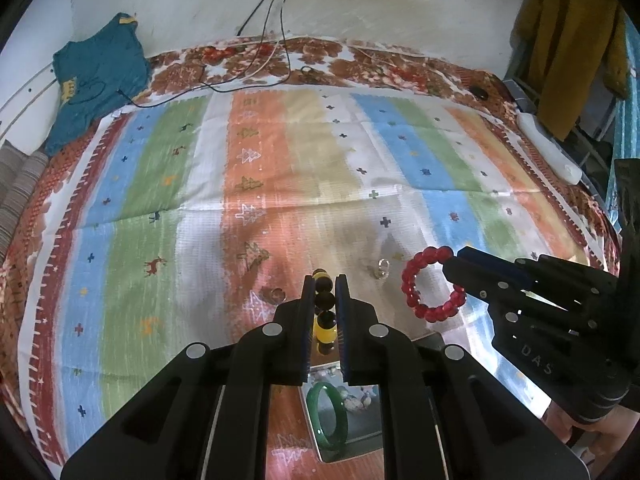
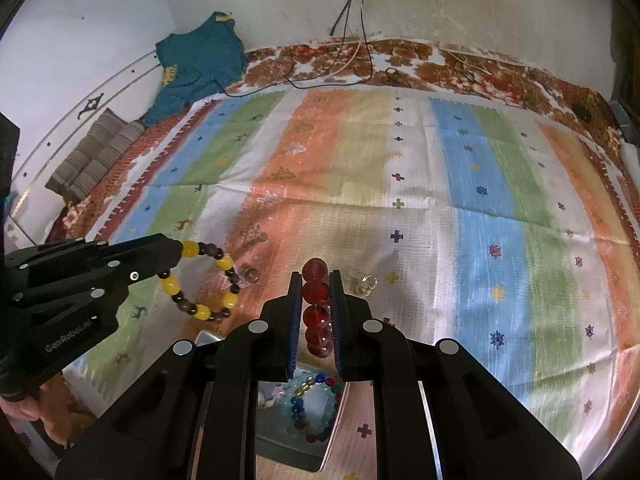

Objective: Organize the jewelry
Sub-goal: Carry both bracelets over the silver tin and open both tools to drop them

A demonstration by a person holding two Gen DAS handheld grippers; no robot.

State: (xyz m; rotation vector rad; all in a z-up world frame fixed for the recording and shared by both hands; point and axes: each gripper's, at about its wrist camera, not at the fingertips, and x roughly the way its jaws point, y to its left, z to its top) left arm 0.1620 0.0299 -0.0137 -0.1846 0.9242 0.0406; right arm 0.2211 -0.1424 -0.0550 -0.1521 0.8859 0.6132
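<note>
At the far left, a crumpled teal garment (image 1: 98, 76) lies against the pale wall beside a grey striped cushion (image 2: 94, 156), at the edge of a bed covered by a cloth striped in blue, green, white and orange (image 1: 256, 168). Black cables (image 1: 276, 20) hang down the wall onto the floral border behind it. Nearer, the left gripper (image 1: 325, 292) is clamped on a bracelet of large yellow beads alternating with small dark beads (image 2: 208, 280); from the other camera, the loop hangs free below the black jaws, clear of the cloth. Just beyond it a small clear ring (image 2: 251, 274) lies on the orange stripe. Below both grippers sits a shiny metal tray (image 1: 344, 452), holding a green bangle (image 1: 328, 416) and, seen from the right wrist, a bracelet of mixed blue, pale and coloured beads (image 2: 310, 408). Right of centre, a second small silvery ring (image 1: 383, 269) rests on the white stripe. The right gripper (image 2: 316, 300) is closed tight on a bracelet of round translucent red beads (image 1: 434, 286), which dangles as an open circle above the cloth. At the far right a mustard garment (image 1: 572, 40) hangs over a rack.
</note>
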